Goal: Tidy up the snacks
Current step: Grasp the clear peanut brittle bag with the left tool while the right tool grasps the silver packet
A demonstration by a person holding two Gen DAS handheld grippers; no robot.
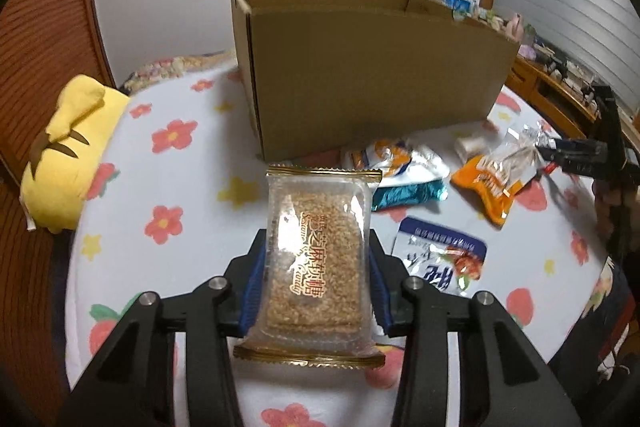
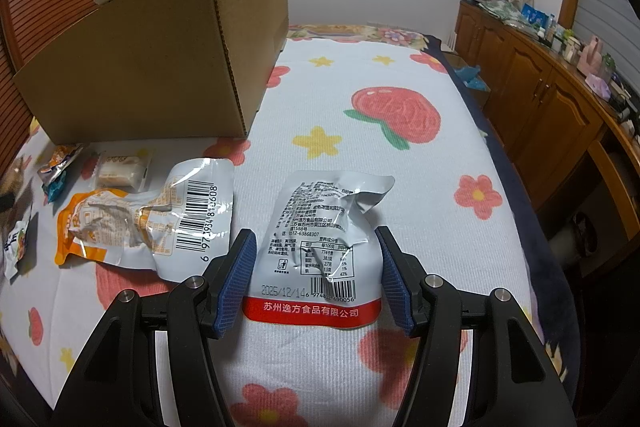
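Tongs first: the left tongs (image 1: 316, 271) are clamped on a clear plastic sesame candy packet with gold crimped ends (image 1: 314, 267), blue pads pressing both long sides, and the packet is lifted off the bed, sticking out ahead of the fingers toward the open brown cardboard box (image 1: 368, 71). The right tongs (image 2: 316, 279) are spread wide around a crinkled white foil snack pouch with a red bottom band (image 2: 320, 247). That pouch lies flat on the white bedsheet printed with red flowers and yellow stars (image 2: 400, 187), between the pads; the left pad sits just beside its edge and I can't tell if it touches, while the right pad is clear of it, so nothing's gripped there.

The left view gets stuff the right one doesn't: a yellow plush pillow with dark stripes (image 1: 68, 155) at the bed's left edge, a teal foil wrapper (image 1: 408, 195) and a white-and-blue pouch with printed lettering (image 1: 440, 255). The right view gives the back of an orange-and-white pouch with a big barcode (image 2: 152, 223), a small clear-wrapped pale cake (image 2: 122, 171) behind it near the box, and wooden cabinets (image 2: 540, 99) along the right wall.

The candy itself is a golden-brown seeded slab with red and gold lettering. The white pouch shows its back: fine print, a nutrition table, a printed date and a barcode.
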